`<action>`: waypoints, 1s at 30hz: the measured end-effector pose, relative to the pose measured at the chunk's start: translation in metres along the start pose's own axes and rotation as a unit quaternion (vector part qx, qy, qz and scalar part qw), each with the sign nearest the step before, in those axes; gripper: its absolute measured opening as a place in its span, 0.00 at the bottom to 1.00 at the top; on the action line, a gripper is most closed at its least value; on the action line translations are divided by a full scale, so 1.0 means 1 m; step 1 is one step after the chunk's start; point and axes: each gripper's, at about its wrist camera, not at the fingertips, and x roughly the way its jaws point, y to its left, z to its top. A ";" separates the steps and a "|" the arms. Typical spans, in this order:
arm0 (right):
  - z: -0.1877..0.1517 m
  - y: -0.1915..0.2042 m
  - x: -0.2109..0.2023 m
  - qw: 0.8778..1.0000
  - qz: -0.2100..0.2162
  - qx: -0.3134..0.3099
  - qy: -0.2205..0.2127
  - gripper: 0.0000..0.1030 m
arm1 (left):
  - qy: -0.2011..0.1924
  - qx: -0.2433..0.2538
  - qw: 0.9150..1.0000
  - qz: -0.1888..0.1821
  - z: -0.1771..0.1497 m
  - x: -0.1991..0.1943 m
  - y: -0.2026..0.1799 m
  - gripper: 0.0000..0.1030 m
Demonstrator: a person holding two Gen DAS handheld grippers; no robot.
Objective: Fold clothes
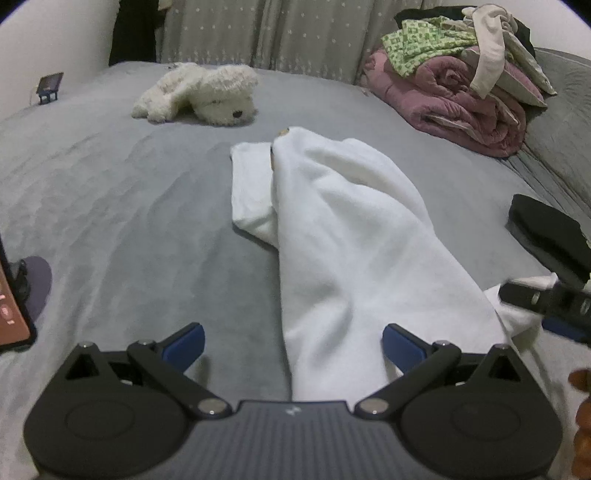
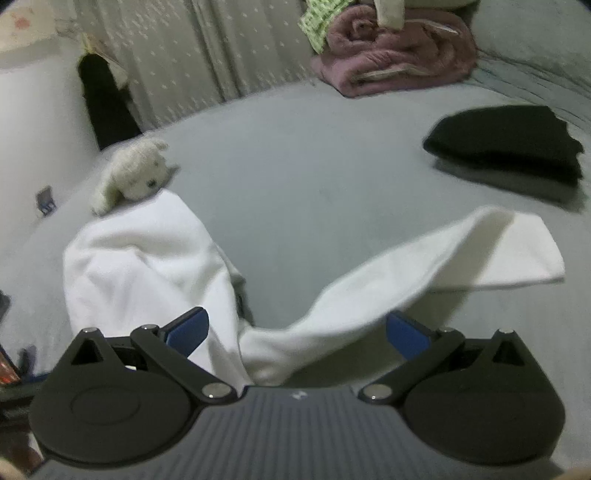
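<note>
Left wrist: low and close over the grey bed (image 1: 129,206), facing along the white garment (image 1: 343,236) toward the curtain (image 1: 258,33). Right wrist: equally low, angled further right across the same bed. Shared by both: plush dog (image 1: 199,94), pink blanket pile (image 1: 454,92), folded black garment (image 1: 546,229), curtain.

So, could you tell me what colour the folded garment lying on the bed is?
Black; the right wrist view shows it best.
</note>
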 end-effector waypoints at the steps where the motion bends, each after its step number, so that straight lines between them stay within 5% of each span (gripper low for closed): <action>1: 0.002 -0.004 0.001 1.000 0.020 0.013 0.002 0.95 | 0.003 0.001 1.000 -0.001 0.000 0.002 -0.001 1.00; 8: 0.003 -0.016 0.017 0.993 0.091 0.069 0.038 0.67 | 0.019 0.011 1.000 0.002 -0.005 0.010 -0.003 1.00; 21: 0.003 -0.009 0.010 0.992 0.115 0.051 -0.013 0.28 | 0.039 0.005 0.999 0.006 -0.010 0.017 -0.001 1.00; 30: 0.010 -0.002 -0.001 0.992 0.098 0.025 -0.069 0.41 | 0.022 0.015 1.000 0.001 -0.018 0.016 -0.001 1.00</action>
